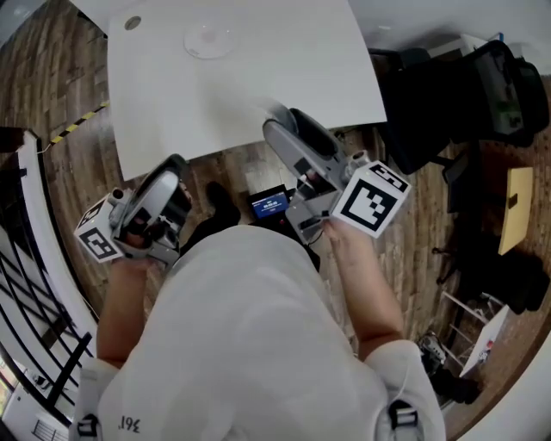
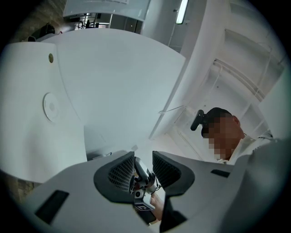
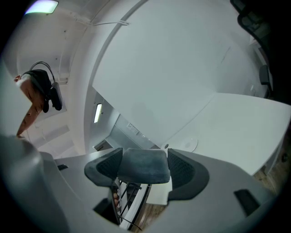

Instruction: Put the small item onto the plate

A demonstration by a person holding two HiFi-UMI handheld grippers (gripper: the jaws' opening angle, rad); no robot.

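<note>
While scanning from the lower left of the head view, meets the left gripper [image 1: 172, 172] first: jaws parted, nothing pinched, only the other tool glimpsed far off through the gap. Finds the right gripper [image 1: 284, 122] next, at centre frame, clamped on the small item [image 3: 143, 166], a dark grey cushion-like block spanning pad to pad, long axis crosswise between the jaws. Places the plate [image 1: 209, 40], pale and round, up and somewhat left of that loaded tip, at top centre, well apart from the item. Makes the right hand both the nearer one and the carrying one. Seems to call for a reach up-frame and a little leftward, then a lowering over the plate. Shows a bare white table [image 1: 284, 60] under the plate, a small round hole [image 1: 132, 23] near its upper left corner, wood-plank floor [image 1: 52, 86] around it, and dark chair [image 1: 448, 103] and clutter at right.
</note>
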